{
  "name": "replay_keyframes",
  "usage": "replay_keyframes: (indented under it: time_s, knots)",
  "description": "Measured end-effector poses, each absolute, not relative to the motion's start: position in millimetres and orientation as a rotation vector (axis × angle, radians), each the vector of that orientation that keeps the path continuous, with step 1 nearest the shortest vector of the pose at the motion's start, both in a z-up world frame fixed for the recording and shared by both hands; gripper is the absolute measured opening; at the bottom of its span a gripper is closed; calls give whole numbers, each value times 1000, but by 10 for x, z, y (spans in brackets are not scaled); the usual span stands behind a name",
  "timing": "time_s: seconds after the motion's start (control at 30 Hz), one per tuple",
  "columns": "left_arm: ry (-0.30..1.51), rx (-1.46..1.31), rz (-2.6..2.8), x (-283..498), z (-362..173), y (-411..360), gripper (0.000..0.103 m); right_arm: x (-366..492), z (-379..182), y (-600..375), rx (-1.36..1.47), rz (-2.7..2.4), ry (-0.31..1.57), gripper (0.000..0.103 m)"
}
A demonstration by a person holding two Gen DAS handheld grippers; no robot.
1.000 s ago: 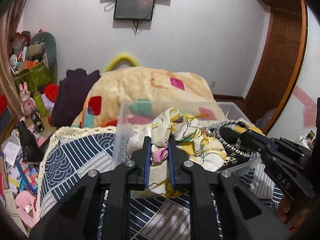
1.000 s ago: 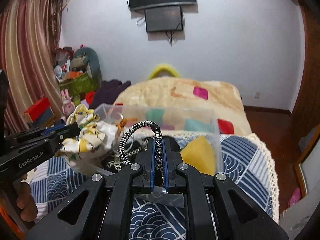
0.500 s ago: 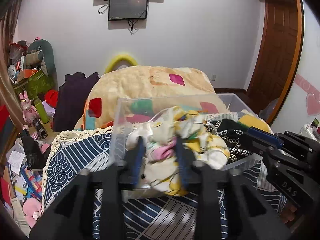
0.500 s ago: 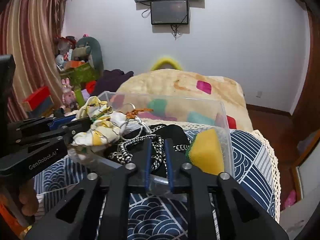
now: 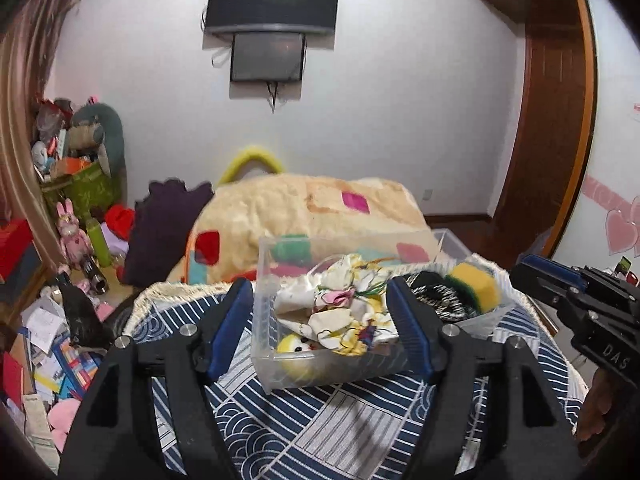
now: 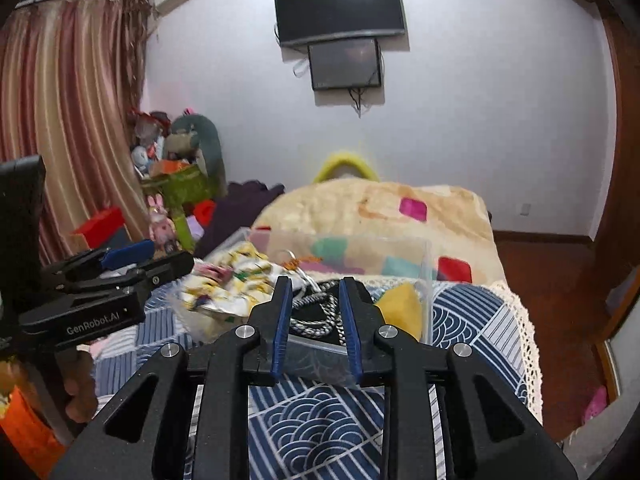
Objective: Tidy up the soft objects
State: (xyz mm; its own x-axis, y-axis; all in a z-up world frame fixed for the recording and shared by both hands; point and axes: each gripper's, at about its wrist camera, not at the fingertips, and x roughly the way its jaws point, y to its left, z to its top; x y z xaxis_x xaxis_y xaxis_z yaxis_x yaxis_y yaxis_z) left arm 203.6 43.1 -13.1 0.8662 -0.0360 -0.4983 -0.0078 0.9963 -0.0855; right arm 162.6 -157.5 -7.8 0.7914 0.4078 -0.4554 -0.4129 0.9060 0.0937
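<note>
Bedspread (image 5: 320, 432); cloth (image 5: 340, 316) beyond hand-held gripper (image 5: 322, 324)

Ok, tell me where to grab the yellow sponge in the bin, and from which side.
Grip the yellow sponge across its upper corner, coming down from above. It leans tilted at the clear bin end, poking up past the rim, with the braided rope beside it, so a side approach looks blocked.

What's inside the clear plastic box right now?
The box holds a floral cloth, a yellow toy, a braided rope and a yellow sponge. Anything beneath the cloth is covered.
</note>
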Motion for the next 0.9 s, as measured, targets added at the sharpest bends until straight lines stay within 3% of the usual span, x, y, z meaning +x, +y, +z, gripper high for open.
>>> replay_keyframes:
  time_s: [0.07,0.17,0.33,0.4,0.53,0.67,0.9]
  knots:
    - [479,-75,-10,1873,-37,395,78,1527,3,-1598,-11,445,451,26]
    - [411,-51,-5,1644,103,330,85,1375,120,-1628,2,443,392,47]
    - [345,-34,-56,1324,298,240,98,1136,291,-1670,-5,404,293,69]
    - [317,-42,-60,1205,363,235,101,1033,343,-1689,-7,371,245,84]
    - [279,-55,-48,1012,450,247,102,881,411,-1687,-25,344,186,89]
    - [266,-51,-47,856,497,232,102,805,438,-1666,-29,331,155,102]
    - [238,-33,-41,676,535,200,103,717,426,-1618,-40,343,137,102]
